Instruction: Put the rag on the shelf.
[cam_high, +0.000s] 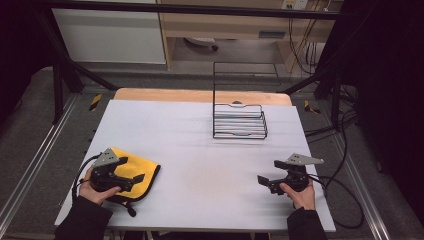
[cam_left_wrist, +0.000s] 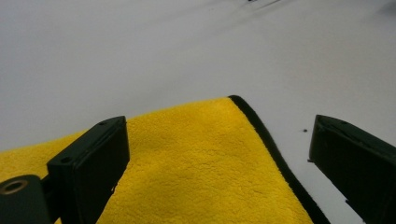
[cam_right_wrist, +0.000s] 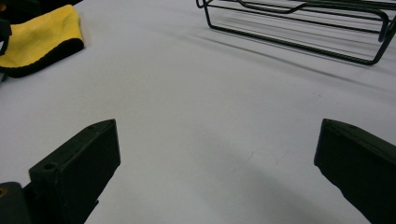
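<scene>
Yellow cloth (cam_high: 134, 175) with black edging lies at the table's (cam_high: 200, 150) 8 o'clock, beneath the left gripper (cam_high: 136, 182), jaws apart. Right gripper (cam_high: 270, 176), at 4 o'clock, jaws apart, empty.

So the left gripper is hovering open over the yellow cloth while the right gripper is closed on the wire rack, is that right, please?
Not quite: the right gripper holds nothing; in the right gripper view its jaws stand open over bare table, the wire rack well beyond them. The left gripper is indeed open over the yellow cloth.
</scene>
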